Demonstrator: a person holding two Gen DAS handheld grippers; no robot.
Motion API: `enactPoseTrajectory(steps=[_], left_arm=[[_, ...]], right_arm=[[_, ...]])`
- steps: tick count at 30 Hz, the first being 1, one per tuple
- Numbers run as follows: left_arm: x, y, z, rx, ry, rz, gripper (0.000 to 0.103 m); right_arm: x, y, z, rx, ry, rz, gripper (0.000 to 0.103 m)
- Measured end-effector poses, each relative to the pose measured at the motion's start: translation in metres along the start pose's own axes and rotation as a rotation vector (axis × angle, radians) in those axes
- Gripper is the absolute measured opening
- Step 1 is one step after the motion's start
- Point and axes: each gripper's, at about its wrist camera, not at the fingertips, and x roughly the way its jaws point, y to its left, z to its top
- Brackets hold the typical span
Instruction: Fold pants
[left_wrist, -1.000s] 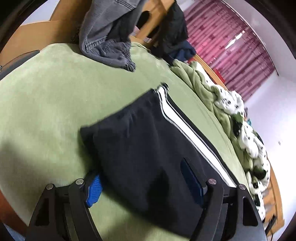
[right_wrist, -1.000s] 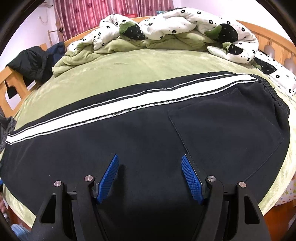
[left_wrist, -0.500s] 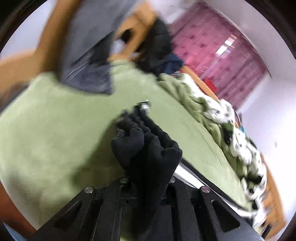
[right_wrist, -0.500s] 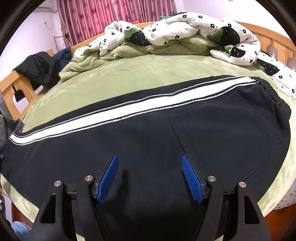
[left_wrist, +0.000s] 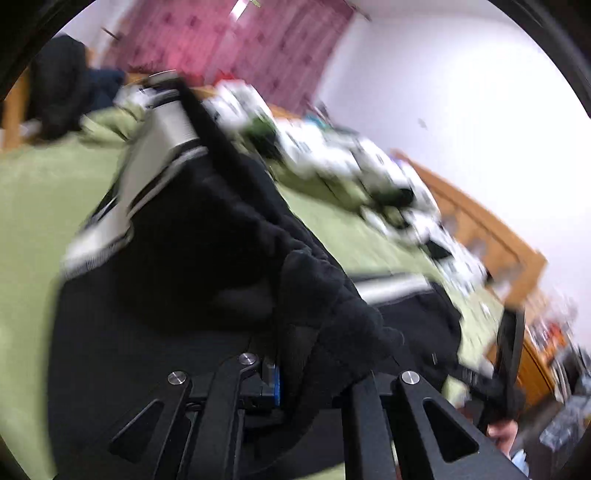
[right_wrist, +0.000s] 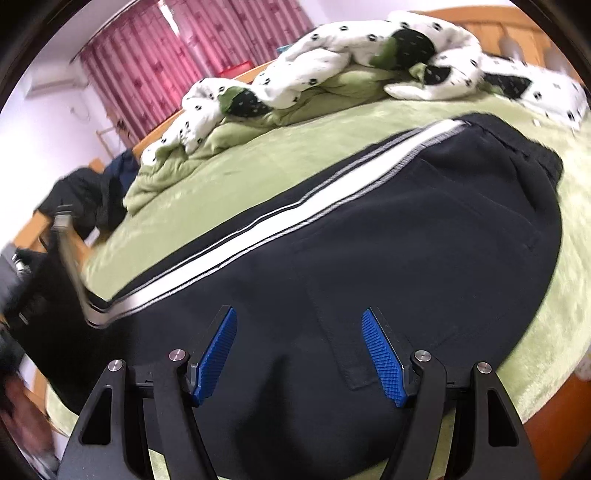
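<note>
Pants (right_wrist: 369, 258) are laid out on the green bed (right_wrist: 258, 166), long axis running along the white stripe from the waistband at far right to the leg end at left. Left gripper (left_wrist: 310, 369) is clamped tight on that leg end, with the fabric bunched up and lifted off the bed. Right gripper (right_wrist: 299, 354) hangs over the seat near the back pocket, jaws wide, nothing in them. I'd guess the fold runs toward the waistband, so the left hand does the carrying.

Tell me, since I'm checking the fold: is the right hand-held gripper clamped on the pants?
No. The right hand-held gripper has its blue pads spread apart above the flat pants.
</note>
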Motion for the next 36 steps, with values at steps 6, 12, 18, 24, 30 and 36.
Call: enactPoseTrajectory(steps=[6,12,18,24,30,36], left_arm=[[0.075,-0.034,-0.059,0.053,0.222,0.046,0.013],[0.023,-0.028,-0.052,0.137,0.166,0.026,0.07],[-0.044,0.028,-0.054,0.144,0.101,0.14,0.077],[-0.086,0.09,-0.074,0.059,0.101,0.259,0.077],[-0.078,0.1,-0.086,0.103,0.136,0.321,0.077],[-0.07,0.099,-0.081,0.123,0.106,0.385,0.077]], right_arm=[[-0.006,-0.018,-0.001,0.071,-0.006,0.035,0.07],[0.001,-0.004,-0.004,0.042,0.035,0.132,0.07],[0.016,0.03,-0.011,0.033,0.128,0.304,0.07],[0.04,0.073,-0.019,-0.018,0.206,0.329,0.07],[0.064,0.105,-0.032,-0.113,0.235,0.209,0.034],[0.069,0.104,-0.034,-0.096,0.25,0.204,0.044]])
